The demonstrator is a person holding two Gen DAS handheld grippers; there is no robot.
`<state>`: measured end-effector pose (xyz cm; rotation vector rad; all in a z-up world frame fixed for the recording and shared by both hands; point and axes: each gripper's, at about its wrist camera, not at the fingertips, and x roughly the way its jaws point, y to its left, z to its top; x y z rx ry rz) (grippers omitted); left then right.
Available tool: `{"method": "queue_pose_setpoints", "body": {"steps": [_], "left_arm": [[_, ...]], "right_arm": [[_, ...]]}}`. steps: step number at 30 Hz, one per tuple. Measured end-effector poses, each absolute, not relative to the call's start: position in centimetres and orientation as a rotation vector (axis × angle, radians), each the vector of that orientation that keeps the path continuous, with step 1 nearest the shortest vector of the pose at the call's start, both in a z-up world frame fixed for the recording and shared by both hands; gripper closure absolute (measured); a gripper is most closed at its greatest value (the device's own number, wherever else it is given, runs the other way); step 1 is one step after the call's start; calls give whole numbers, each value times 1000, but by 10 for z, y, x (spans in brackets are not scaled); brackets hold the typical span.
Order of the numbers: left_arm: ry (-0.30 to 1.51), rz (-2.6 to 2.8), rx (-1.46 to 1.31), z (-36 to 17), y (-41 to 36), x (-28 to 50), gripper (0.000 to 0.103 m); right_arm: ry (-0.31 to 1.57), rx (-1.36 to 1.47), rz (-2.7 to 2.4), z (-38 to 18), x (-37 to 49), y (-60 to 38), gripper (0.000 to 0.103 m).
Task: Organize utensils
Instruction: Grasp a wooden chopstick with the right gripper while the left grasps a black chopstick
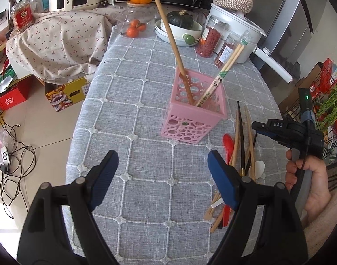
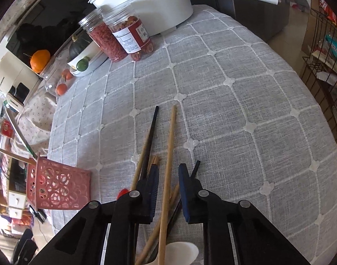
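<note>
A pink perforated utensil holder (image 1: 194, 110) stands on the grey checked tablecloth (image 1: 133, 114); it holds a long wooden chopstick (image 1: 170, 37) and a wrapped pair of chopsticks (image 1: 226, 68). It also shows in the right wrist view (image 2: 58, 185). My left gripper (image 1: 163, 172) is open and empty, in front of the holder. A pile of loose utensils lies to its right: wooden chopsticks (image 1: 250, 137), a black chopstick (image 1: 241, 132), a red spoon (image 1: 228, 143) and a white spoon (image 1: 259, 169). My right gripper (image 2: 167, 172) is open, its jaws on either side of a wooden chopstick (image 2: 169, 152) in the pile, apart from it.
At the table's far end stand a white pot with a long handle (image 2: 155, 2), two jars of red dried food (image 2: 124, 37), stacked bowls with a dark squash (image 1: 179, 27) and a glass jar of oranges (image 1: 135, 25). A wire rack (image 2: 323, 70) stands right of the table.
</note>
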<state>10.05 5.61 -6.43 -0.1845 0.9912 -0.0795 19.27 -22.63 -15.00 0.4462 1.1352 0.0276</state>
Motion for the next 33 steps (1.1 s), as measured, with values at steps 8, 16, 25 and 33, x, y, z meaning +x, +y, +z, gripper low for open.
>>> {"method": "queue_pose_setpoints", "body": {"steps": [8,16,25,33], "left_arm": [[995,-159,-146,-61,30,95,23],[1025,-267,-106,-54,-9,101,52],[1125,-413,-15,-69,-90,153,82],[1205,-382,-44,-99,-116,203,92]], "right_arm": [[1165,394,46,-170,210,-219,95],[1117,421,85,-134,174,-251,97],[1039,515,82,-84,106,-298,97],[1024,505,104,-81,99,-303,97]]}}
